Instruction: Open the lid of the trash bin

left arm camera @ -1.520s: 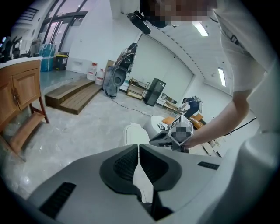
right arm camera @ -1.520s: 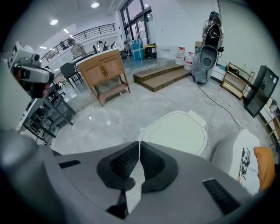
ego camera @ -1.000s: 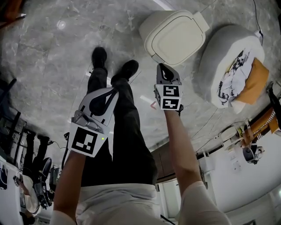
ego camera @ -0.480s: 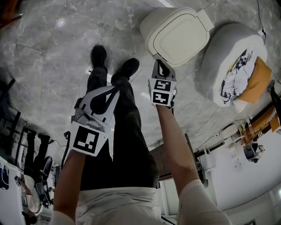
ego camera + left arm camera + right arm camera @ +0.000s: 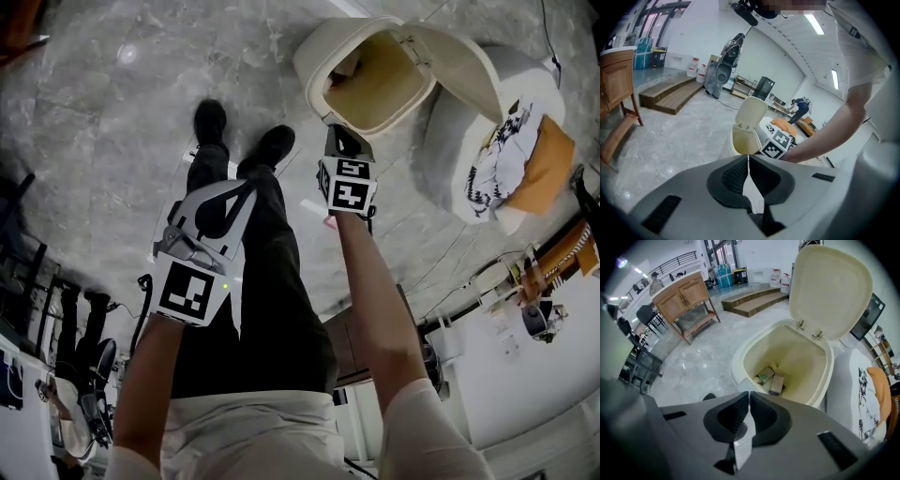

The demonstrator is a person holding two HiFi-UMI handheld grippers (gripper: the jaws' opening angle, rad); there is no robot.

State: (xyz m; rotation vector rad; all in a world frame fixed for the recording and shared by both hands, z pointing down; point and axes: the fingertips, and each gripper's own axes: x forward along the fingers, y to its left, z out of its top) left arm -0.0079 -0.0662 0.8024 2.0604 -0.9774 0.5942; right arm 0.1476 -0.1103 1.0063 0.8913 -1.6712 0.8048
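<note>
Bin (image 5: 307, 75): on the floor.
Lid (image 5: 464, 61): open, tipped back on its hinge; looks like light, stiff plastic, best taken at the front edge.
Right hand-held gripper (image 5: 338, 134): jaws together, empty, at the front rim.
Left hand-held gripper (image 5: 246, 192): likewise, well back.

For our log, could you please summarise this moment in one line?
lid: open, upright | trash bin: litter inside | right gripper: shut, empty, near front rim | left gripper: shut, empty

The cream, rounded plastic trash bin (image 5: 801, 350) and its raised lid (image 5: 829, 287) look smooth and faintly satin. The grey veined stone floor (image 5: 103, 103), upper left, is polished and glossy. The right claw (image 5: 748, 392) is matt grey plastic with ribbed black pads (image 5: 730, 416). The brown cabinet (image 5: 682, 298) is varnished wood.
</note>
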